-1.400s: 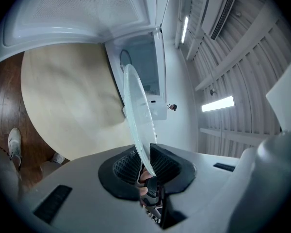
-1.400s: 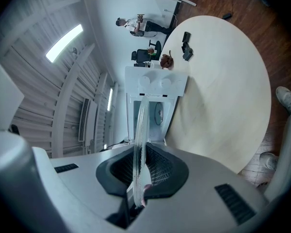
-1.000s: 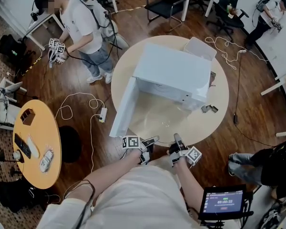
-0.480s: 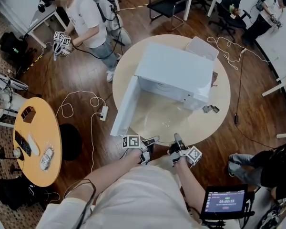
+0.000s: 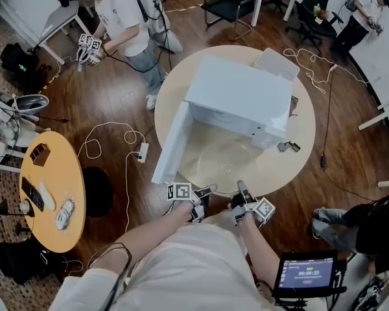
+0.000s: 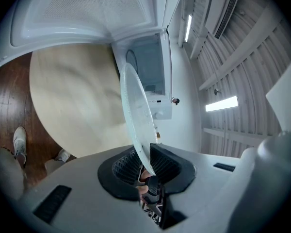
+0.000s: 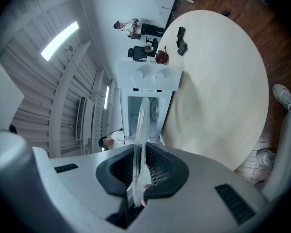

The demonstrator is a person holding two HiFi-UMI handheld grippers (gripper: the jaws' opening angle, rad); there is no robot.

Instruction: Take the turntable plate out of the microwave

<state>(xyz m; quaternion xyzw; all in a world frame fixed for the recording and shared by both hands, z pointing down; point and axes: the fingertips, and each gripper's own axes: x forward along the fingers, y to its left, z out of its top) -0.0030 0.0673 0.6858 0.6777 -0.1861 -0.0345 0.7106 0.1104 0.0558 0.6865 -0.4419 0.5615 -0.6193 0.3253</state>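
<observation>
The clear glass turntable plate [image 5: 222, 162] is outside the white microwave [image 5: 236, 99], held roughly level over the round table [image 5: 295, 157] in front of the open oven. My left gripper [image 5: 206, 192] is shut on its near left rim and my right gripper [image 5: 240, 188] on its near right rim. In the left gripper view the plate [image 6: 135, 113] runs edge-on from the left gripper [image 6: 144, 160] towards the oven cavity [image 6: 148, 72]. The right gripper view shows the plate [image 7: 141, 125] edge-on, clamped in the right gripper [image 7: 137, 171]. The microwave door [image 5: 169, 144] hangs open at the left.
A white box [image 5: 273, 63] sits behind the microwave, and small dark items [image 5: 285, 147] lie on the table to its right. A power strip [image 5: 142, 152] and cables are on the floor at left, beside a yellow side table [image 5: 52, 193]. A person [image 5: 126, 18] stands at the far left.
Both grippers and the plate have stayed in place. The person in the background has shifted a little to the right.
</observation>
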